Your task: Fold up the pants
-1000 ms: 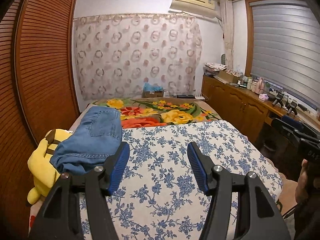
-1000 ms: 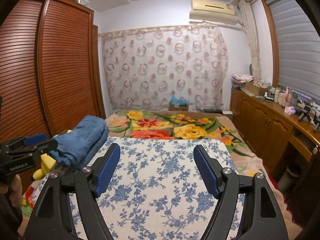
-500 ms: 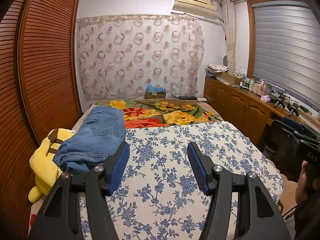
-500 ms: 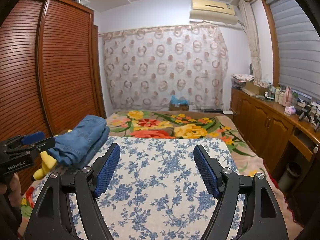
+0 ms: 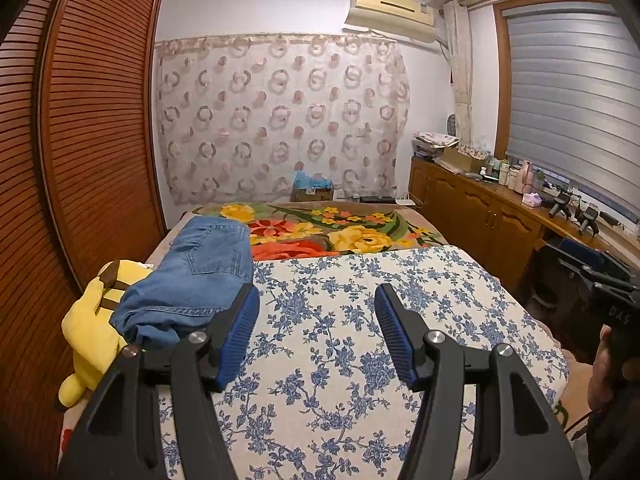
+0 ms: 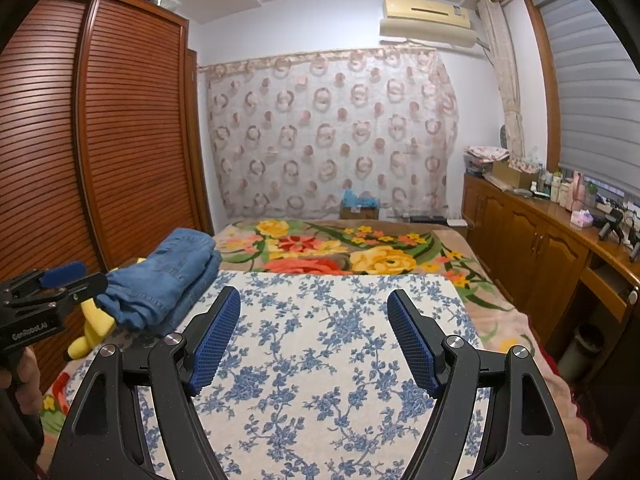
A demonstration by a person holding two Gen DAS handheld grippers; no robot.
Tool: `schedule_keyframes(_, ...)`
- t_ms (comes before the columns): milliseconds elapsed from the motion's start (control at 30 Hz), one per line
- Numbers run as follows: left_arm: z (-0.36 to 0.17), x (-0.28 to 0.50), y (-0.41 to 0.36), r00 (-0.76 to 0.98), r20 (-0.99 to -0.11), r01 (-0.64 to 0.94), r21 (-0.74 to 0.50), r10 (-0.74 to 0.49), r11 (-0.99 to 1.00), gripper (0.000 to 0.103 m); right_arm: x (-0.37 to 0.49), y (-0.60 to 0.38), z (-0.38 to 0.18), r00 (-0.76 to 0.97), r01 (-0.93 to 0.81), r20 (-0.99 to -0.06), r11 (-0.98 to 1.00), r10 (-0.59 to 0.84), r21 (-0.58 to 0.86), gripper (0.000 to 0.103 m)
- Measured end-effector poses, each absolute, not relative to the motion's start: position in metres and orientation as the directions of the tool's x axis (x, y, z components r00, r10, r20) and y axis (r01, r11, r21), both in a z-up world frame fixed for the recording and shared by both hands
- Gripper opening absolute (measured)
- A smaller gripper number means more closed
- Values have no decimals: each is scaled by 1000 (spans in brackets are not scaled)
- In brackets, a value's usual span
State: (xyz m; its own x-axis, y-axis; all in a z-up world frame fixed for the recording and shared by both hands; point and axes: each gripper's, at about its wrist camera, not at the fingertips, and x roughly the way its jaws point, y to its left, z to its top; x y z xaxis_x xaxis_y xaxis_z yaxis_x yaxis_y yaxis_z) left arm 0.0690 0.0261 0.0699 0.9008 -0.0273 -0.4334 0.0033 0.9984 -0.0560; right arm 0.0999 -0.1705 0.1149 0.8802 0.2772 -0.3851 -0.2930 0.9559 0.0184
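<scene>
From the left wrist view, the left gripper (image 5: pixel 316 332) hung empty with its blue-padded jaws spread wide above a white bedspread printed with blue flowers (image 5: pixel 344 320). The blue denim pants (image 5: pixel 200 280), already folded into a bundle, lay at the bed's left edge, resting partly on a yellow plush toy (image 5: pixel 90 320).

From the right wrist view, the right gripper (image 6: pixel 314 338) was likewise spread and empty over the spread; the pants (image 6: pixel 168 284) sat near its left. Folding looked finished; the next move seemed only to withdraw.
</scene>
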Motion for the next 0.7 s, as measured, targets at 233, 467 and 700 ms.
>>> schedule_keyframes(233,70,68,23,901,-432,0,-50,-22,999,60,101,-171,115,879,-295,-386,955,279,20,78)
schedule_keyframes(467,70,68,23,902,-432,1,-50,-23,999,60,100,-171,114,879,-295,-386,955,279,19,78)
schedule_keyframes(700,70,68,23,902,-431,-1,-50,-21,999,60,100,-172,115,879,-295,-386,955,280,20,78)
